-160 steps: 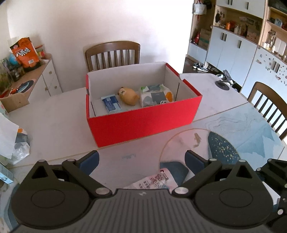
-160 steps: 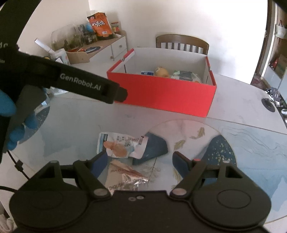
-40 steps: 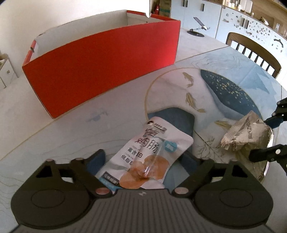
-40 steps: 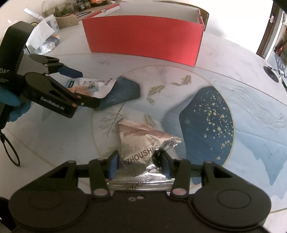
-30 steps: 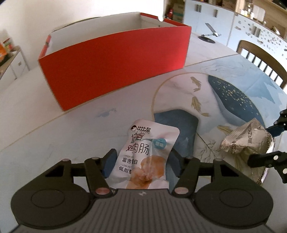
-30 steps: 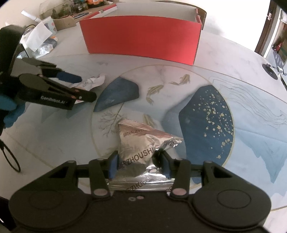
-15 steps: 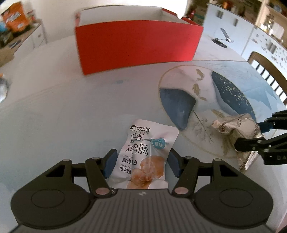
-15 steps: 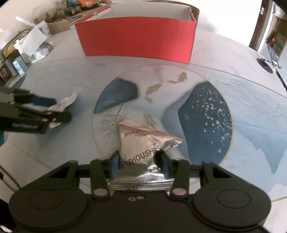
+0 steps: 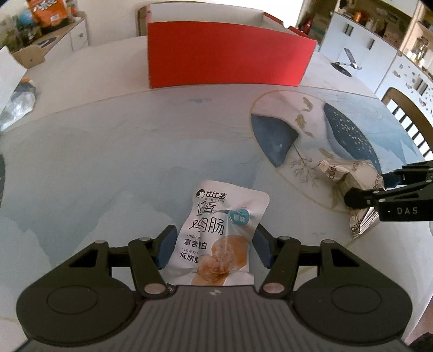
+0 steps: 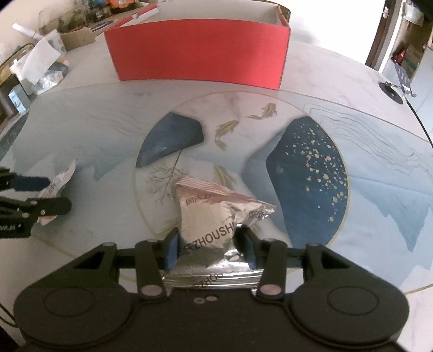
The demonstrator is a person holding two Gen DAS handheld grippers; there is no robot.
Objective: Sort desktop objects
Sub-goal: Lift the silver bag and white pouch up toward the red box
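White pouch (image 9: 220, 232) between left gripper (image 9: 213, 247) pads

From here I cannot see inside the red box (image 9: 227, 65). My left hand-held gripper (image 9: 213, 247) hides the white pouch's (image 9: 222, 224) bottom edge; cabinet clutter (image 9: 40, 16) is too small to identify.
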